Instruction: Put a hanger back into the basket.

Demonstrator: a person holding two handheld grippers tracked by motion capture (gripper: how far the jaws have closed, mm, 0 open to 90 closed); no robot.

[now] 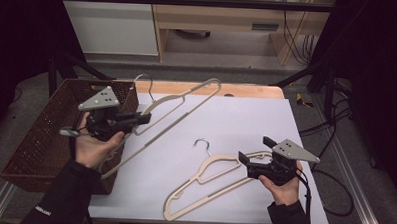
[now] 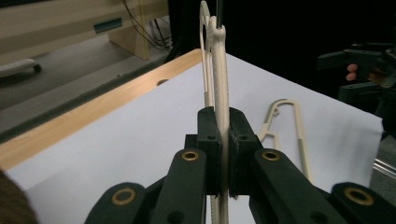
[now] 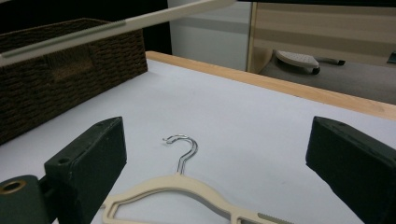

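A cream plastic hanger (image 1: 187,104) with a wire hook hangs in the air over the table's left side, slanting from near the basket up toward the far edge. My left gripper (image 1: 143,119) is shut on its frame; in the left gripper view the pads (image 2: 208,140) pinch the thin cream bar (image 2: 220,60) edge-on. A second cream hanger (image 1: 209,180) lies flat on the white table top, its hook (image 3: 184,151) pointing away. My right gripper (image 1: 255,150) stands open by that hanger's right shoulder. Its jaws straddle the shoulder (image 3: 187,186) without touching it.
A dark woven basket (image 1: 35,136) stands at the table's left edge, beside the left hand. The white sheet (image 1: 246,118) covers a wooden table (image 1: 247,90). Black frame bars and cables flank the table on both sides.
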